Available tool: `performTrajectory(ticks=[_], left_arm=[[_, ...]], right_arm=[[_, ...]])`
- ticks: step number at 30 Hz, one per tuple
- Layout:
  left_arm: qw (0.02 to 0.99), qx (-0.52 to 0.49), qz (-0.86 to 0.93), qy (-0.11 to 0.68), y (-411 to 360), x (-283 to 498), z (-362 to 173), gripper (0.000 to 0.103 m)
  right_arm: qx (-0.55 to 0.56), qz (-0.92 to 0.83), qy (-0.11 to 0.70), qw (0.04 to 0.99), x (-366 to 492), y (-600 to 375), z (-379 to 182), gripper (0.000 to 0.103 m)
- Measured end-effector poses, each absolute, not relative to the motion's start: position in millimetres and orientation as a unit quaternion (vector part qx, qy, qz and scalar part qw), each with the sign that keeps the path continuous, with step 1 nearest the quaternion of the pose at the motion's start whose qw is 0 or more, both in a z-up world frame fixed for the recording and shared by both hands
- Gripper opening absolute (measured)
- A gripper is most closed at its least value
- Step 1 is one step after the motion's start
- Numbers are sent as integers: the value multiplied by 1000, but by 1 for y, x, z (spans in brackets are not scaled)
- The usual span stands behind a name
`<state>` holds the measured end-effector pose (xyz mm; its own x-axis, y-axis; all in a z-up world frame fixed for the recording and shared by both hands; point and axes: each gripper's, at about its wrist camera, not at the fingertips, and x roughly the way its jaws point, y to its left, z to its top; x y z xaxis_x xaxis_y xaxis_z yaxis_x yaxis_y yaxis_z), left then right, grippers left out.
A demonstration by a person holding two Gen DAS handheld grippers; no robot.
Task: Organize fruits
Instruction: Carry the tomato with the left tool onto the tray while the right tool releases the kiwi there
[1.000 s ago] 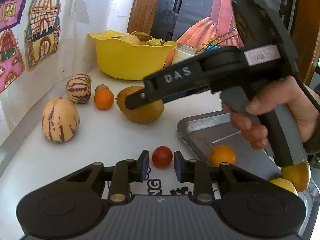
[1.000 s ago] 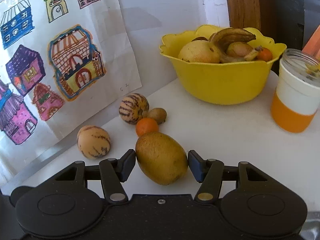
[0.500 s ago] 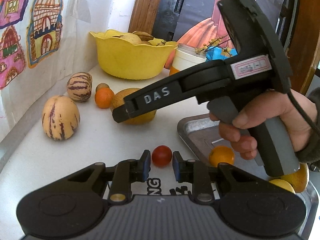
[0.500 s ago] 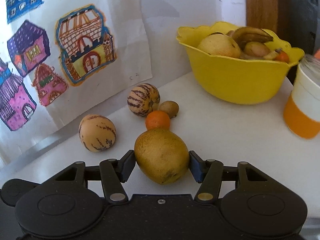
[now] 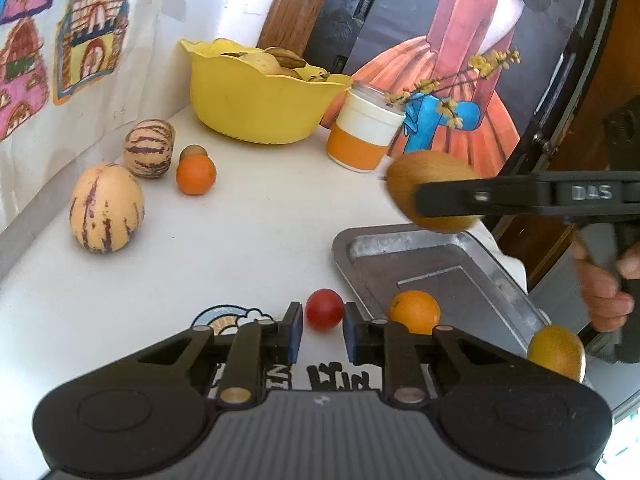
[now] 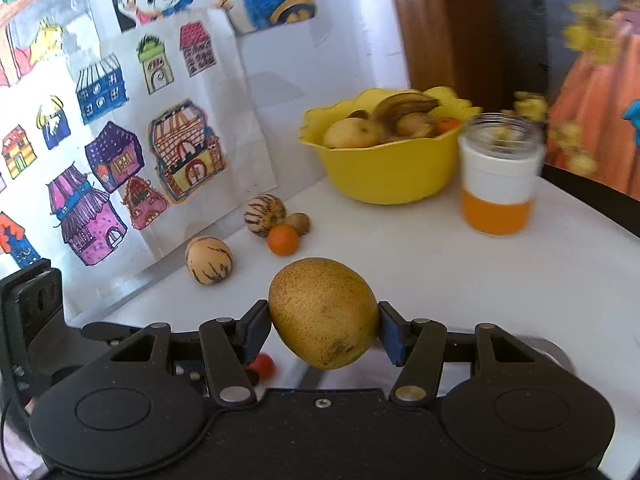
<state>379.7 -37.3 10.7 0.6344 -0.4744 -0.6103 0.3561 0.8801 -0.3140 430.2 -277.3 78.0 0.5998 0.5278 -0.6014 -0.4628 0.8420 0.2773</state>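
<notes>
Left wrist: tray, orange

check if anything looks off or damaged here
Nothing spilled or broken. One oddity: the banana in the yellow bowl is browned, likely overripe. The mango, held off the table by the right gripper, shows small dark specks.

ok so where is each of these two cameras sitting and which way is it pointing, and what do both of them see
Left wrist: on the left gripper, looking forward over the white table at a red fruit and metal tray; the person's hand holding the other gripper shows.

Right wrist: on the right gripper, facing the wall drawings; its fingers clamp a mango.

Shared: the mango, yellow bowl, orange-and-white jar.
</notes>
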Motion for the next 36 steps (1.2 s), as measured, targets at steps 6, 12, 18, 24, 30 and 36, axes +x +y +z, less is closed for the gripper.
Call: performTrajectory(ticks=[6, 12, 18, 24, 30, 36], left_arm=[[912, -14, -215, 349, -63, 379, 12, 25], [915, 4, -202, 349, -73, 382, 14, 25], [914, -3, -192, 357, -76, 386, 17, 23], [915, -27, -196, 352, -80, 387, 30, 23], [915, -28, -211, 342, -106, 394, 40, 23], [910, -24, -218, 351, -128, 403, 32, 23]], right_arm=[[62, 259, 357, 895, 419, -307, 70, 59], [82, 254, 362, 893, 417, -326, 55, 59], [87, 251, 368, 891, 416, -340, 45, 59], [86, 250, 370, 891, 415, -348, 38, 59], [87, 241, 372, 892, 413, -355, 30, 59], [71, 235, 375, 894, 407, -353, 25, 59]])
